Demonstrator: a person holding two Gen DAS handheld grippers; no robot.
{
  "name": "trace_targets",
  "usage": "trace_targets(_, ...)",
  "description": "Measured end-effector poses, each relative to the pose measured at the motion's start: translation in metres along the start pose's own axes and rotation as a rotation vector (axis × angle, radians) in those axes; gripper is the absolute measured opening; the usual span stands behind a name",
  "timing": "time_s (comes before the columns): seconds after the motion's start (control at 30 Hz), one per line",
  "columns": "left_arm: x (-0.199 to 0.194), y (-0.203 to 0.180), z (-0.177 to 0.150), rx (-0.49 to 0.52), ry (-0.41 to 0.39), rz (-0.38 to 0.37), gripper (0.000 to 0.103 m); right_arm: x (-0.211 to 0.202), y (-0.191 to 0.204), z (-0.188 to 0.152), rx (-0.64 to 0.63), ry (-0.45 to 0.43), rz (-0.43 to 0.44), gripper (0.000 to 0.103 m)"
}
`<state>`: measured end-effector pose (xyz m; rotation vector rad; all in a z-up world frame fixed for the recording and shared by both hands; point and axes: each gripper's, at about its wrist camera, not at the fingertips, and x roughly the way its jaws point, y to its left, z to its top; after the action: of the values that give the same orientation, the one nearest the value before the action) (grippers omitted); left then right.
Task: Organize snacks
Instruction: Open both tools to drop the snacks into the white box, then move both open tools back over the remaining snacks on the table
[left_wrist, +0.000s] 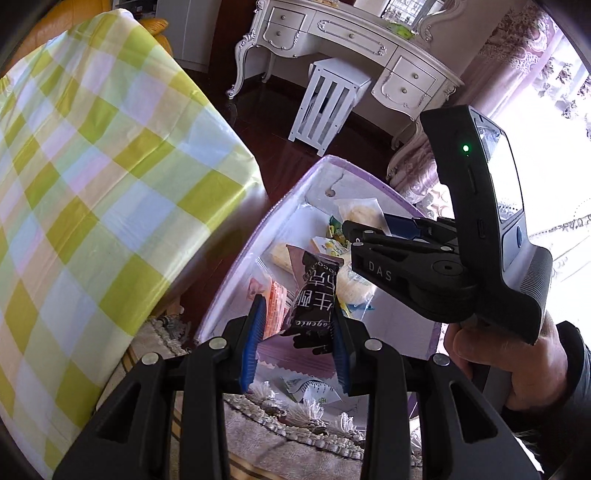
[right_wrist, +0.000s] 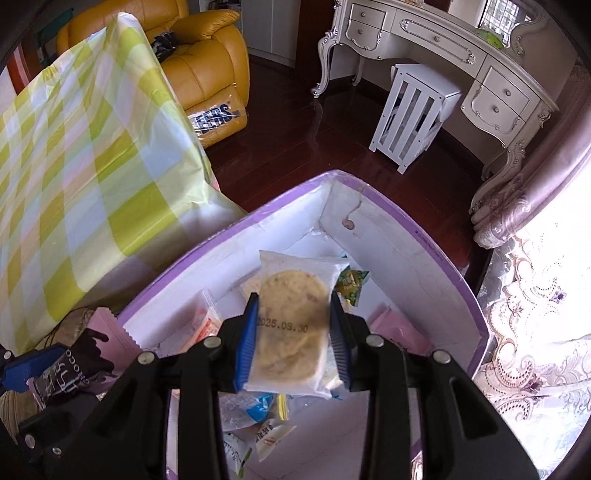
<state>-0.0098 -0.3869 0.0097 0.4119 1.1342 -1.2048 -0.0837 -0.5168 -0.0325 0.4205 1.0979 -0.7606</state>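
Dark red wooden floor (right_wrist: 280, 122), with a white ornate dressing table (right_wrist: 436, 40), a slatted white stool (right_wrist: 413, 110) and a yellow leather armchair (right_wrist: 199, 62) at the far side. Nearer, on the left, a tabletop under a green-and-yellow checked cloth (left_wrist: 96, 173). Just beside its edge, a white box with a purple rim (right_wrist: 436, 236), lid off, holding loose wrapped snacks.

Left claw (left_wrist: 295, 332): narrowly parted blue pads closed on a dark chocolate-bar wrapper (left_wrist: 314, 299), gripped near its lower end, the rest sticking up and forward past the fingertips. Positioned over the near left part of the box, above an orange-and-white packet (left_wrist: 275, 306) lying inside.

Right claw (right_wrist: 293, 339): pads pinched against both sides of a clear packet with a round pale biscuit (right_wrist: 291, 325), a printed date across the wrapper. Packet upright between the fingers, its top edge projecting beyond them, hanging over the middle of the box. Below it, a small green sachet (right_wrist: 351, 284), a pink packet (right_wrist: 399, 328) by the right wall, and what looks like a blue-and-white wrapper (right_wrist: 258, 406), partly hidden.

Right claw also visible from the left wrist view, with a hand (left_wrist: 517, 362) around its handle.
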Motion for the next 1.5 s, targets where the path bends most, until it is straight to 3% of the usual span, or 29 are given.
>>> trace_targets(0.43,0.037,-0.013,0.009,0.009,0.099,-0.050,0.034,0.007,-0.024,-0.013,0.005,-0.066,-0.154,0.037)
trace_targets(0.5,0.039,-0.009,0.010,-0.006,0.108,-0.053,0.038,0.006,-0.024,-0.013,0.000,-0.083,-0.172,0.045)
trace_targets(0.57,0.038,-0.006,0.011,-0.019,0.103,-0.054,0.054,0.003,-0.023,-0.012,-0.009,-0.102,-0.192,0.059)
trace_targets(0.6,0.037,-0.005,0.011,-0.024,0.098,-0.057,0.055,0.002,-0.022,-0.011,-0.014,-0.112,-0.199,0.062)
trace_targets(0.93,0.008,0.030,0.015,-0.089,0.021,-0.016,0.056,-0.015,-0.003,-0.002,-0.053,-0.164,-0.179,0.067)
trace_targets(1.2,-0.059,0.109,0.014,-0.216,-0.132,0.164,0.056,-0.030,0.047,0.013,-0.117,-0.203,-0.062,0.075)
trace_targets(1.4,-0.138,0.217,-0.011,-0.462,-0.281,0.394,0.063,-0.041,0.109,0.030,-0.191,-0.224,0.073,0.076)
trace_targets(1.5,-0.168,0.271,-0.034,-0.594,-0.313,0.463,0.063,-0.048,0.141,0.037,-0.227,-0.236,0.130,0.076)
